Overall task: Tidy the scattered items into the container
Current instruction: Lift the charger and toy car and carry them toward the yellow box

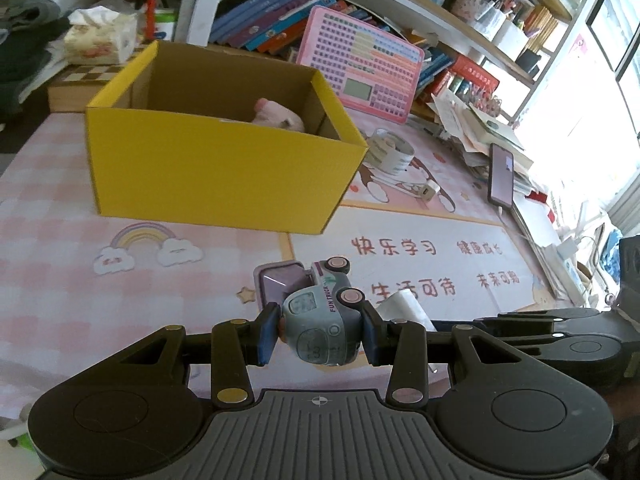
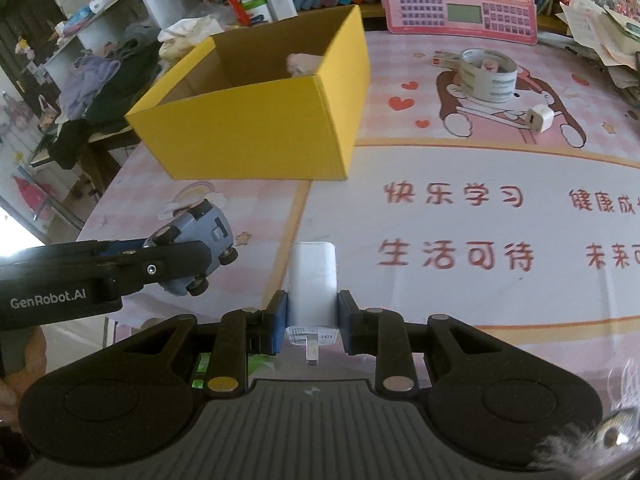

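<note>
Toy truck in L gripper (R clamps charger).

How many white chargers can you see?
2. One charger is clamped in the right gripper; a smaller one lies on the mat near the tape roll. Others may be hidden.

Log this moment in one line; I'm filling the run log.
left gripper: shut on toy truck | right gripper: shut on charger | box: holds pink toy
</note>
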`<state>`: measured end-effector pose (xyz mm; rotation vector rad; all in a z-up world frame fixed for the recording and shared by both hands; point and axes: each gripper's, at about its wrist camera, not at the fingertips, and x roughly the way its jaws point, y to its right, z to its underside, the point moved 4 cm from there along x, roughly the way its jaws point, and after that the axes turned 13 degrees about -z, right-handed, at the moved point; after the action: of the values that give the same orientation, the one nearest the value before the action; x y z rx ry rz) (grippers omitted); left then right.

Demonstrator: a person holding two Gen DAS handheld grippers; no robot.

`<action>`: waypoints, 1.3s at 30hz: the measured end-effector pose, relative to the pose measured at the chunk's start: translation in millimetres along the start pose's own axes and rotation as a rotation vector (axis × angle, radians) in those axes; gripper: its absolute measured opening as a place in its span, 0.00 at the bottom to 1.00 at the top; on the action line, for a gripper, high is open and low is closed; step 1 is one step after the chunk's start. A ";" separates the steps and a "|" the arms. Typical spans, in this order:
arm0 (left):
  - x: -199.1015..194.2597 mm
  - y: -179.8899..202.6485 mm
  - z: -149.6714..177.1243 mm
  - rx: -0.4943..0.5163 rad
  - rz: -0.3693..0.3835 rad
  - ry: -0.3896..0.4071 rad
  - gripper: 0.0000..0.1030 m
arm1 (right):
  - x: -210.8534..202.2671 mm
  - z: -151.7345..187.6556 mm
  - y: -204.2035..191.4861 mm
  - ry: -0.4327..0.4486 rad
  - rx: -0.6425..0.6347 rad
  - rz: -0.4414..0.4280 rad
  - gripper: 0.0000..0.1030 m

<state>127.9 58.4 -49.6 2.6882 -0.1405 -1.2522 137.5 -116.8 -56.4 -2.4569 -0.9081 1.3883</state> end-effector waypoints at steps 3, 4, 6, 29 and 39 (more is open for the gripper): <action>-6.5 -9.1 3.1 -0.009 0.000 0.008 0.39 | 3.6 2.6 -13.3 0.004 -0.010 -0.004 0.24; -8.6 -12.6 3.7 -0.014 -0.001 0.011 0.39 | 4.7 3.3 -17.4 0.004 -0.014 -0.006 0.24; -12.8 -20.3 4.8 -0.027 -0.005 0.018 0.39 | 6.9 3.6 -24.7 0.005 -0.024 -0.010 0.24; -34.3 -86.4 0.9 -0.114 -0.081 0.065 0.39 | 50.5 -11.3 -87.0 -0.037 -0.141 -0.093 0.24; -36.8 -90.5 -12.2 -0.125 -0.100 0.095 0.39 | 60.2 -30.4 -96.1 -0.029 -0.193 -0.117 0.24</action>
<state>114.7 154.3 -32.0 2.6691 0.0829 -1.1164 144.9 -0.6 -41.4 -2.4780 -1.2247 1.3582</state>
